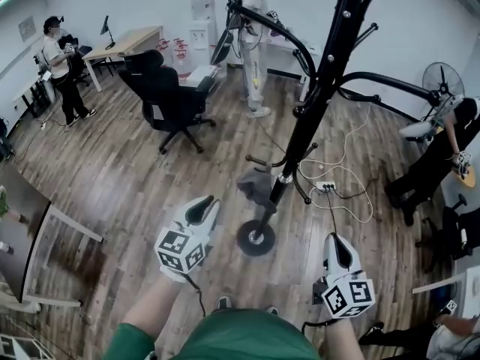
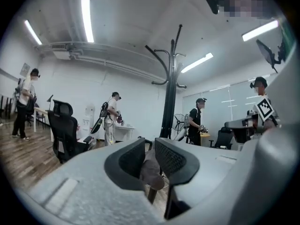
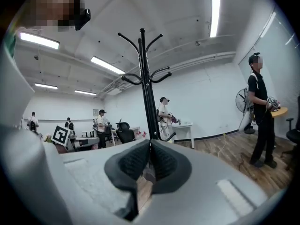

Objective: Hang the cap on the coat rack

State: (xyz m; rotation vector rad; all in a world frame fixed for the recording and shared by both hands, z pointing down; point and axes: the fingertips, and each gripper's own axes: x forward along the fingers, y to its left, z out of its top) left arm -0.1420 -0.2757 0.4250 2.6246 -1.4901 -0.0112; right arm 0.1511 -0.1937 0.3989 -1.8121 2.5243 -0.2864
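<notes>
- The coat rack (image 1: 322, 73) is a tall black pole with curved pegs at several heights. It stands on a round base (image 1: 256, 238) on the wooden floor, ahead of both grippers.
- The left hand-held gripper (image 1: 202, 207) is held low and points toward the foot of the rack. Its jaws are only slightly parted and nothing is pinched between them; the cap shows through the gap but lies beyond it.
- The right hand-held gripper (image 1: 339, 250) is also low, to the right of the base. It is clenched on nothing, with its pads meeting.
- The cap (image 1: 255, 184) is a slack grey shape draped at a low peg just beside the pole, apart from both grippers. Whether it is truly hooked there I cannot tell.
- It looks light and soft, so the crown would likely crumple under a pinch. The stiffer brim or the back strap seems the surer place to hold it, leaving the crown free to drop over a peg.
</notes>
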